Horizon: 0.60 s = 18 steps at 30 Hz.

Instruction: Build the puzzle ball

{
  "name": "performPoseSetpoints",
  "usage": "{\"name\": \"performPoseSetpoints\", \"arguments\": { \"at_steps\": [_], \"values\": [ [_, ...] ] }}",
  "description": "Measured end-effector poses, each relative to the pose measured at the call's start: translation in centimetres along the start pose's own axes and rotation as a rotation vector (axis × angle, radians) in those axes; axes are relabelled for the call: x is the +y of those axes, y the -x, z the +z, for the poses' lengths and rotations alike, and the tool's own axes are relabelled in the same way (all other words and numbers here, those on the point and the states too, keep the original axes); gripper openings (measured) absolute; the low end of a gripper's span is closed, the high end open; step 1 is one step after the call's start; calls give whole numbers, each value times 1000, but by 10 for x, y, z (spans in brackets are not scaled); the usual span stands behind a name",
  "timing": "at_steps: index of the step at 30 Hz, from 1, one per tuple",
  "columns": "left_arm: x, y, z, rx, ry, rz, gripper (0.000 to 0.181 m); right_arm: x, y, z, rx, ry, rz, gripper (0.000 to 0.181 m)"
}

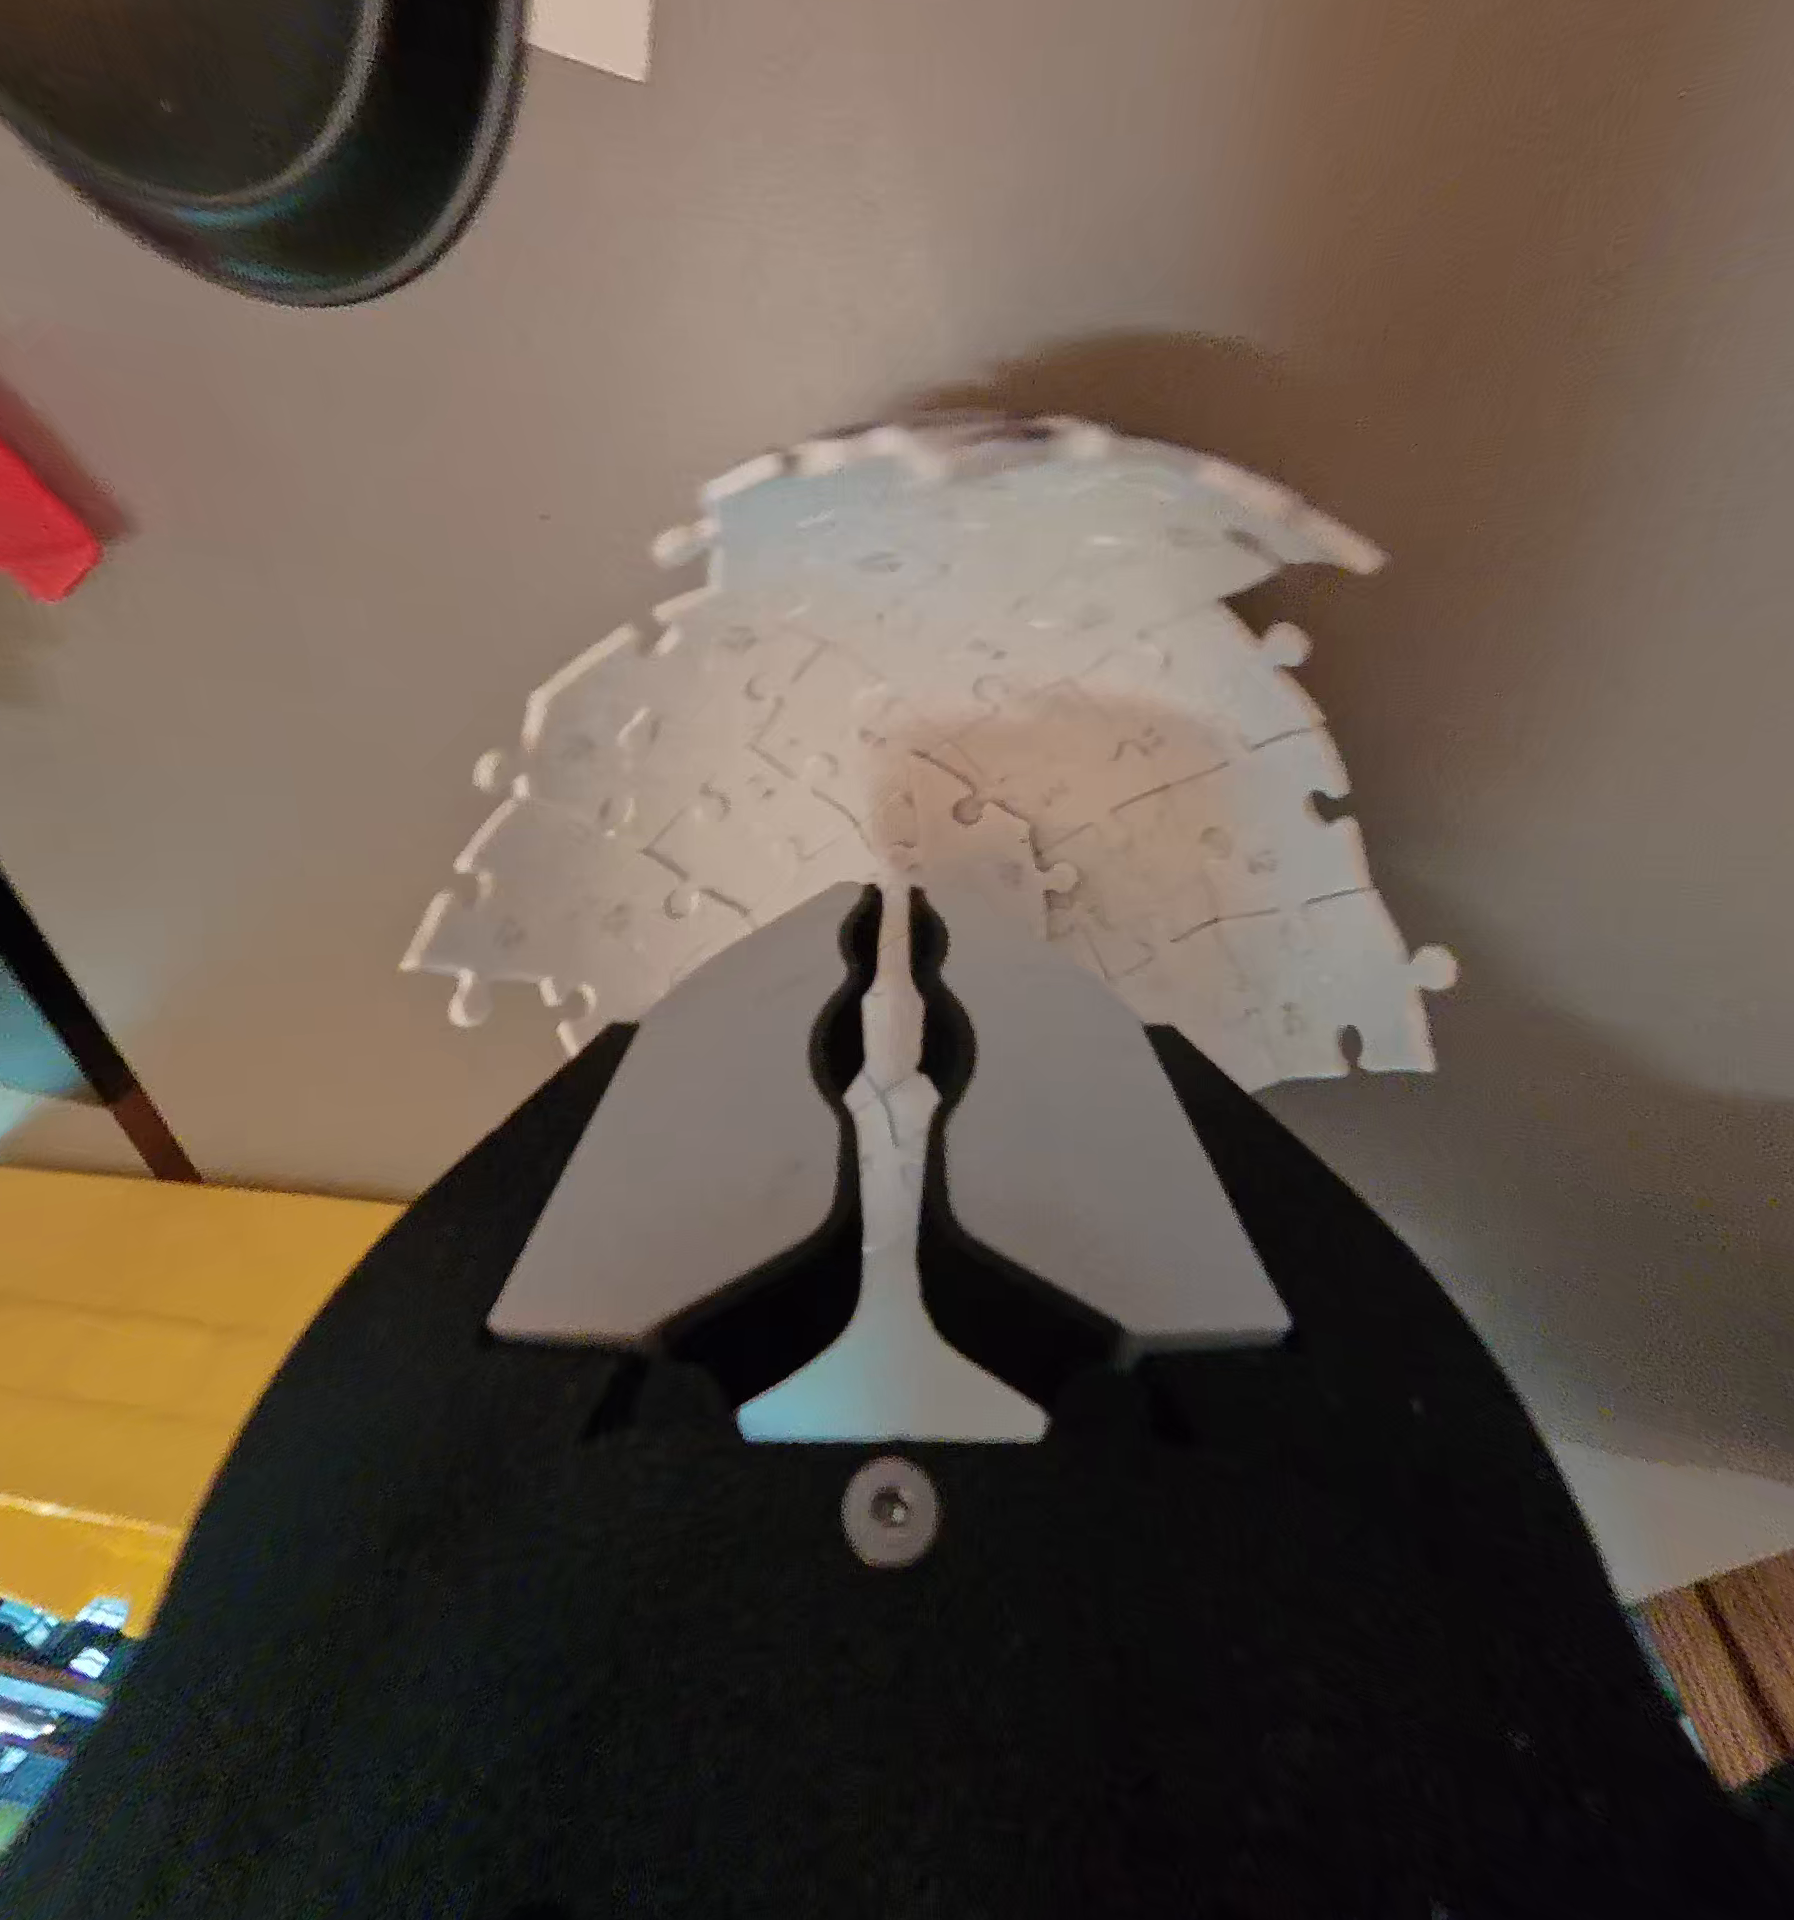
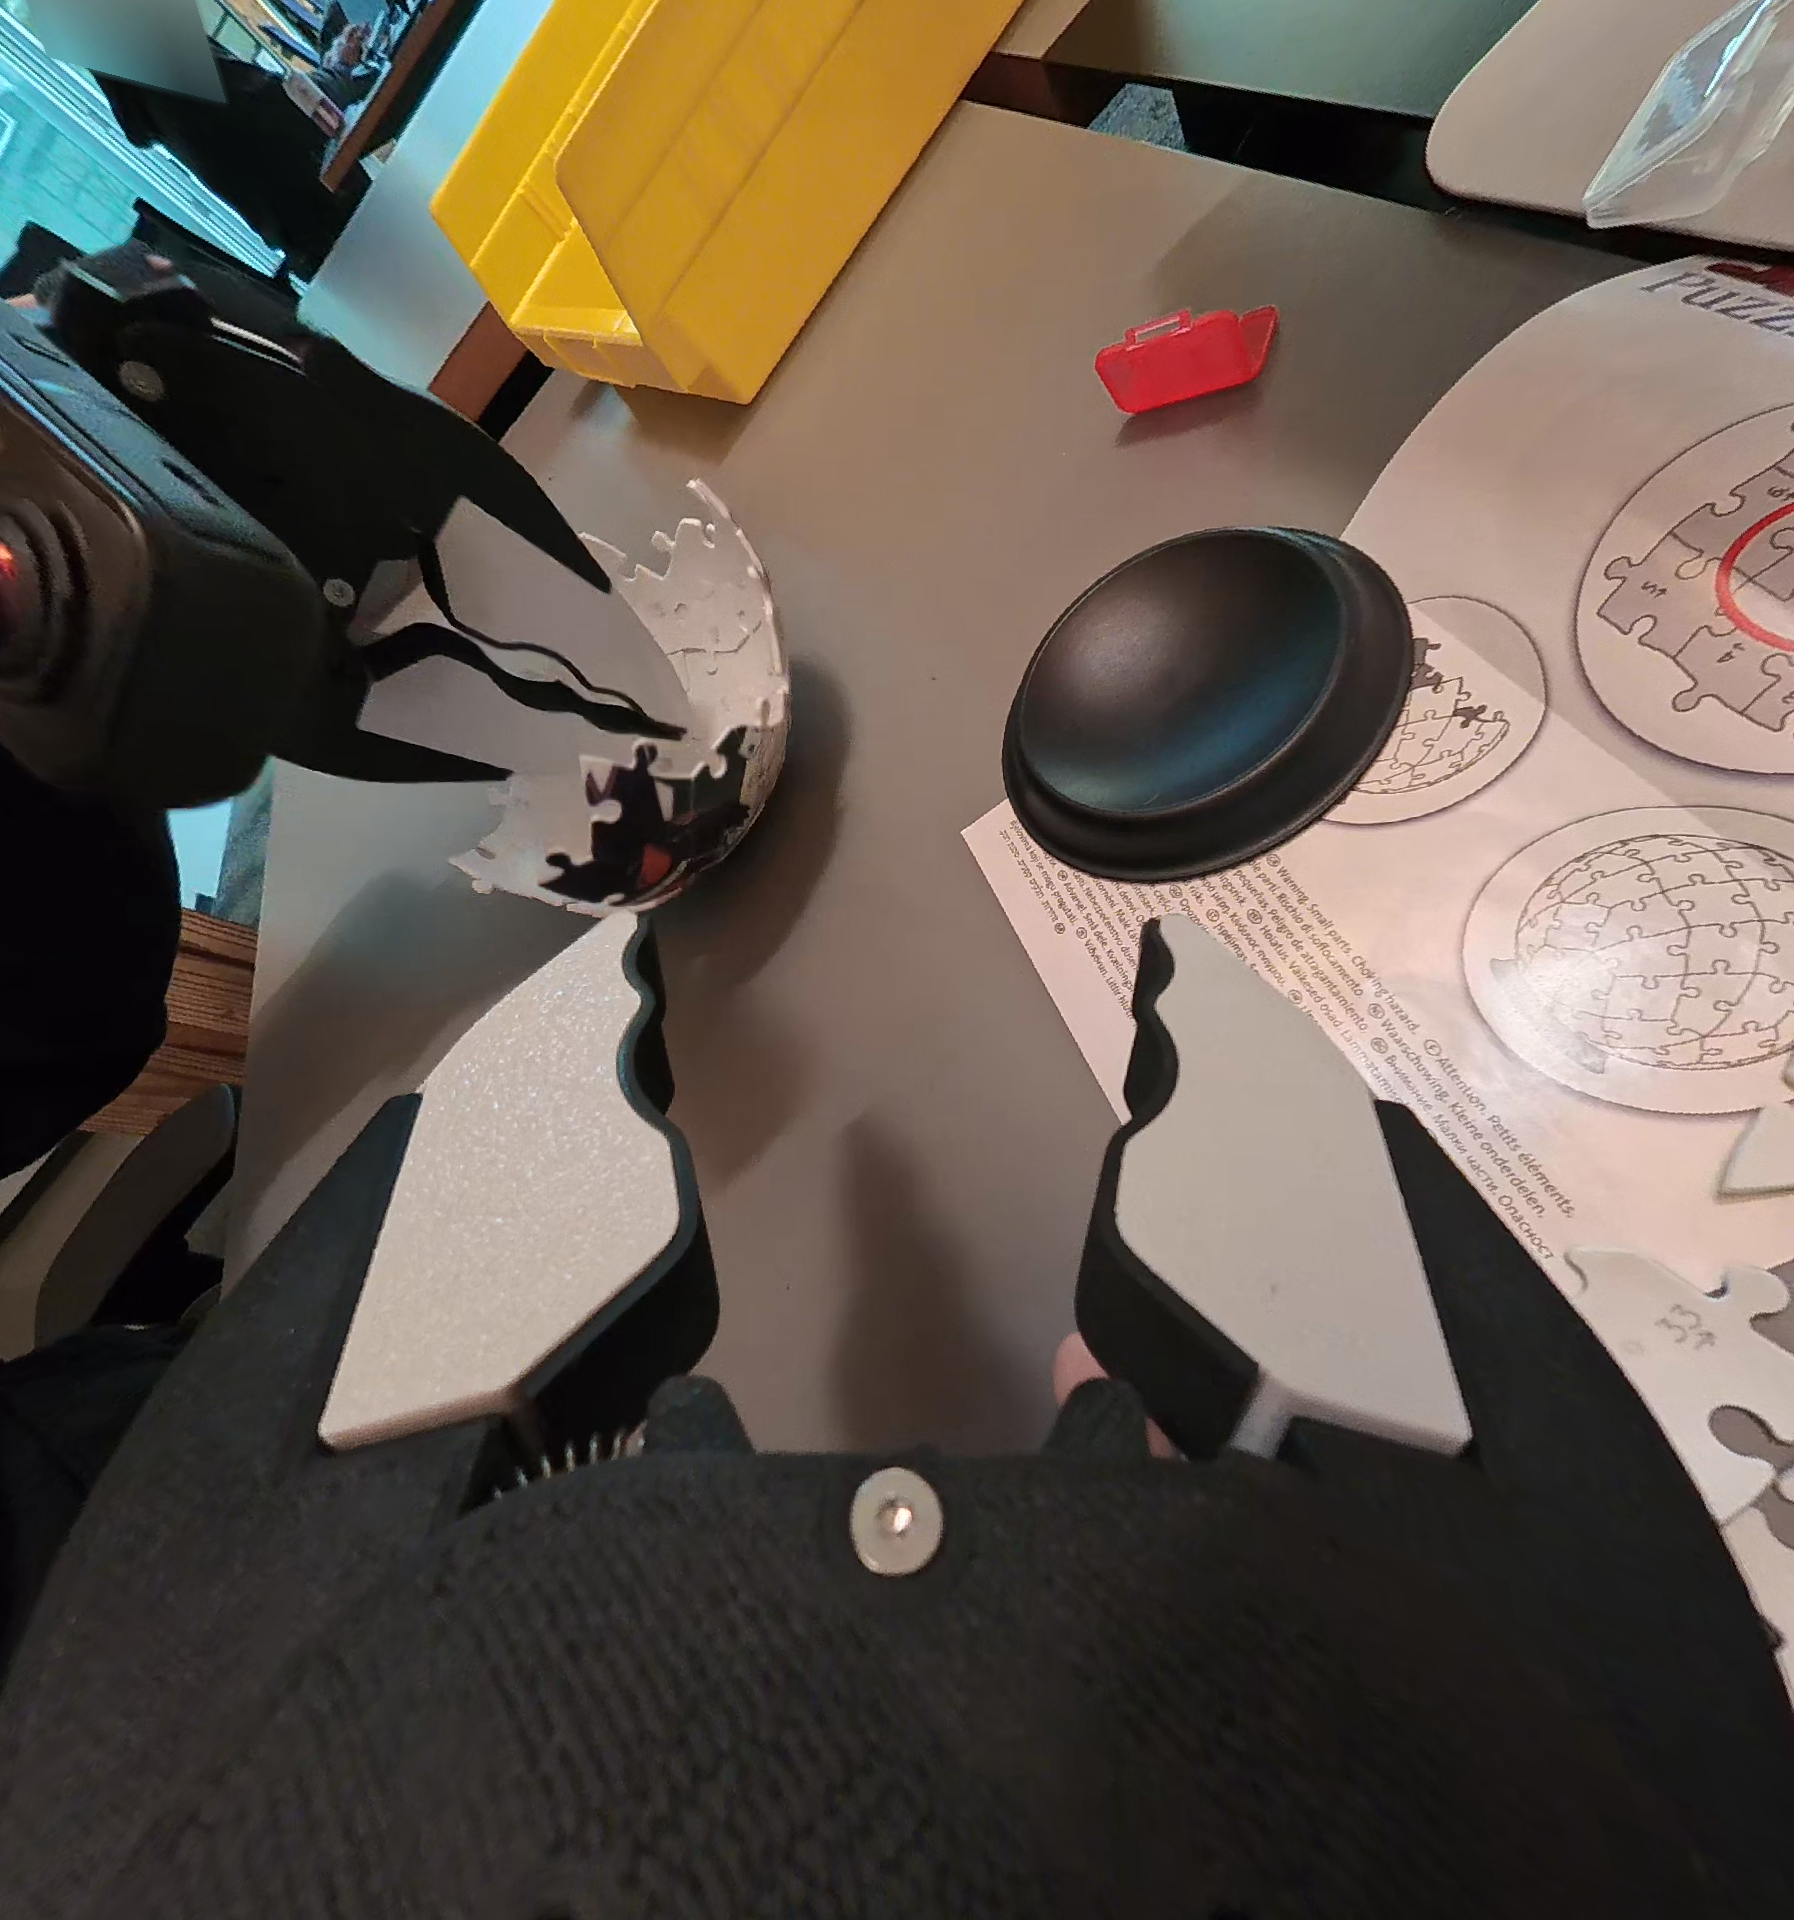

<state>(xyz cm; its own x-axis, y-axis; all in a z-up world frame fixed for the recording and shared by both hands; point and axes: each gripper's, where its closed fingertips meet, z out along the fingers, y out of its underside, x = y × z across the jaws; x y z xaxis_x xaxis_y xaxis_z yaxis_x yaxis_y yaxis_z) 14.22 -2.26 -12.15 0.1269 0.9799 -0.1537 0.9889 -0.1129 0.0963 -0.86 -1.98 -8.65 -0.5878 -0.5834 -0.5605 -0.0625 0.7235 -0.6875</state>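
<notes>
A half-built puzzle ball (image 1: 934, 748) forms a curved shell, white inside and dark printed outside. My left gripper (image 1: 898, 894) is shut on the shell's rim and holds it over the grey table. The right wrist view shows the same shell (image 2: 695, 727) at left, pinched by the left gripper (image 2: 654, 727). My right gripper (image 2: 898, 935) is open and empty, low over the table, between the shell and the black domed stand (image 2: 1205, 696). Loose grey puzzle pieces (image 2: 1703, 1340) lie at the right edge.
A printed instruction sheet (image 2: 1599, 831) lies at right under the stand. A red plastic piece (image 2: 1184, 358) and yellow bins (image 2: 685, 177) are at the back. A clear bag (image 2: 1724, 114) is far right. The table's left edge (image 2: 259, 935) is near the shell. One gripper's finger ends stand about 15 cm off the other's. Both grippers' tips are roughly 15 cm from the red plastic piece (image 2: 1184, 358).
</notes>
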Motion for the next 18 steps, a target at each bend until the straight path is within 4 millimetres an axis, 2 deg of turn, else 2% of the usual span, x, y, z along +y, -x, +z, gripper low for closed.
{"name": "performPoseSetpoints", "arguments": {
  "at_steps": [1,3,5,9,11,13,18],
  "values": [
    [0,3,-3,-23,-13,-20,9,0,0,0,-1,1,0,87],
    [2,16,-12,-119,-47,-76,17,0,1,0,-6,4,-4,86],
    [0,35,-31,-267,-144,-162,20,-1,4,0,-18,-2,-10,85],
    [1,63,-79,-440,-471,-475,39,-9,15,-1,-54,-29,-31,83],
    [9,68,-93,-472,-617,-575,50,-14,26,0,-84,-49,-55,83],
    [20,65,-85,-425,-644,-604,66,-17,35,3,-93,-52,-81,83],
    [37,59,-53,-157,-696,-683,61,-16,43,15,-58,-22,-146,83]
  ]
}}
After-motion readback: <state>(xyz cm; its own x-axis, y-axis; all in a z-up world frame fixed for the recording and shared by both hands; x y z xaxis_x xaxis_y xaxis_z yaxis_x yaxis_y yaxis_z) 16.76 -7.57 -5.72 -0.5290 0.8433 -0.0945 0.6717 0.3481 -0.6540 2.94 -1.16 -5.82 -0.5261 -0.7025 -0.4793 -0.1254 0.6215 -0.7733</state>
